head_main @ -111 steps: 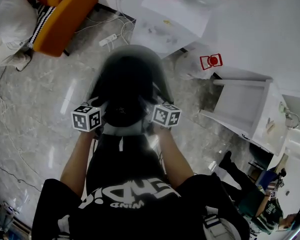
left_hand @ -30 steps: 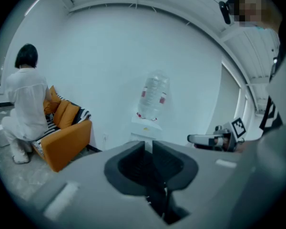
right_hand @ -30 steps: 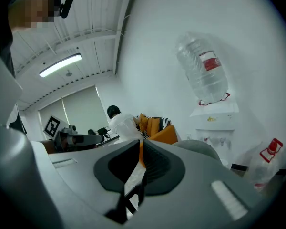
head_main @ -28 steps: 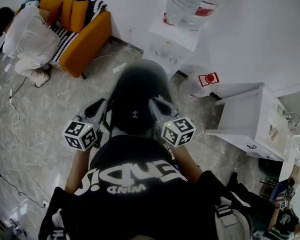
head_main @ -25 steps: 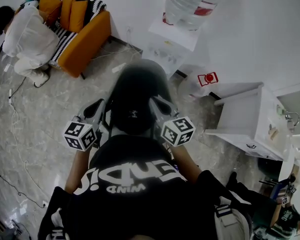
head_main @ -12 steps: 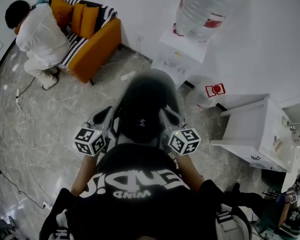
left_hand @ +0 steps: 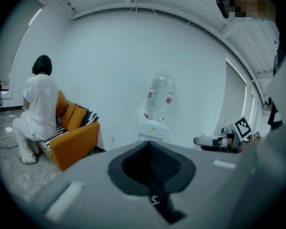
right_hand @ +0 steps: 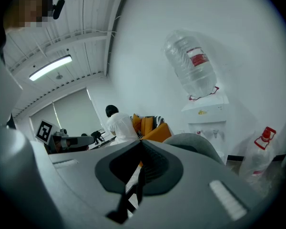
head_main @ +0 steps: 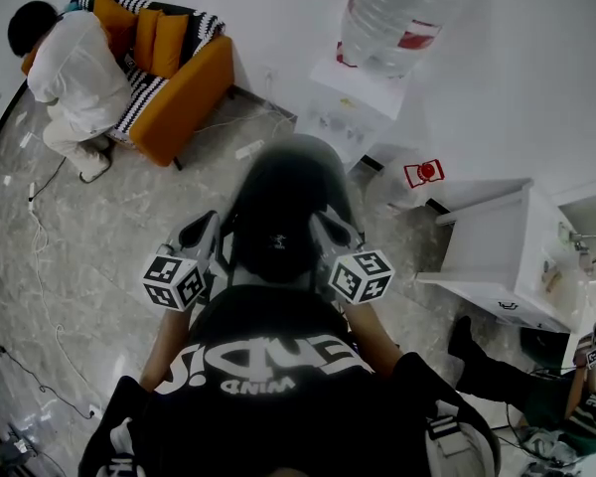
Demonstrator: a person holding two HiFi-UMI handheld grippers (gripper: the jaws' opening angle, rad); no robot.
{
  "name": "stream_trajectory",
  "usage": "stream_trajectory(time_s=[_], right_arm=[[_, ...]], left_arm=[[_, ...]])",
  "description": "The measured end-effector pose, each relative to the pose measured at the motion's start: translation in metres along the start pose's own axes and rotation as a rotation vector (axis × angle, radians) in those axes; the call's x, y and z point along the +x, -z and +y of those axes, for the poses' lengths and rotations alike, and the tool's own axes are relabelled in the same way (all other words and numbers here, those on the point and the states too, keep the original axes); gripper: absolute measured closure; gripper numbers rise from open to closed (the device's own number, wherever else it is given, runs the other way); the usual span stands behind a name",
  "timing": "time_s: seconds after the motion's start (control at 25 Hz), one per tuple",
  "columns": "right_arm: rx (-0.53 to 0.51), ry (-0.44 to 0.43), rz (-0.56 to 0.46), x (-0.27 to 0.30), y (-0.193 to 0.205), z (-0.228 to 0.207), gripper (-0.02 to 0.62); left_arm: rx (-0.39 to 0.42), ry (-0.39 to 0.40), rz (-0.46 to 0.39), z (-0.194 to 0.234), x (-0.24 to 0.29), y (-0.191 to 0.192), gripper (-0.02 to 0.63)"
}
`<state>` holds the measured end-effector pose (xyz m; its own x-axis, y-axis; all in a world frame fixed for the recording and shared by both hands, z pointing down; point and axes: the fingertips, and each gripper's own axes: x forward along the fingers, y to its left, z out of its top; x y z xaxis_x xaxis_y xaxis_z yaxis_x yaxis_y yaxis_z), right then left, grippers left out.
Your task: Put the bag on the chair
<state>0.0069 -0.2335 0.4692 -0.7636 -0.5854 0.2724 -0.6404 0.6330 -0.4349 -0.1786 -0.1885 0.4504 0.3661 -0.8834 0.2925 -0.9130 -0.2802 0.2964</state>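
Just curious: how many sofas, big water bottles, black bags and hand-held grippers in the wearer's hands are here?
sofa: 1
water bottle: 1
black bag: 1
hand-held grippers: 2, the left hand-held gripper and the right hand-held gripper
Total: 5

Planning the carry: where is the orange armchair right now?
Head view, upper left: the orange armchair stands against the wall, a person in white at its left, the water dispenser to its right.
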Motion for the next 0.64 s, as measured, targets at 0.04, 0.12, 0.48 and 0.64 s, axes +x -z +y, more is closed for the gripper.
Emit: stream_trajectory(time_s=[0.04, 0.12, 0.48, 0.64], right_arm=[[0.000, 0.001, 0.001, 0.0001, 0.0004, -0.0001, 0.595], [0.002, 0.002, 0.004, 0.0002, 0.0016, 0.0005, 0.595], [-0.001, -0.002, 0.009, 0.0035, 0.0028, 0.0016, 0.595], [0.000, -0.004, 0.006, 0.0040, 0.0039, 0.0019, 0.595]], left_arm=[[-0.001, 0.000, 0.000, 0.0001, 0.0002, 0.0004, 0.603], [-0.004, 0.000, 0.003, 0.0007, 0.0002, 0.0015, 0.603], [-0.013, -0.003, 0.007, 0.0034, 0.0017, 0.0044, 0.604], [-0.015, -0.007, 0.009, 0.0046, 0.0007, 0.0060, 0.604]])
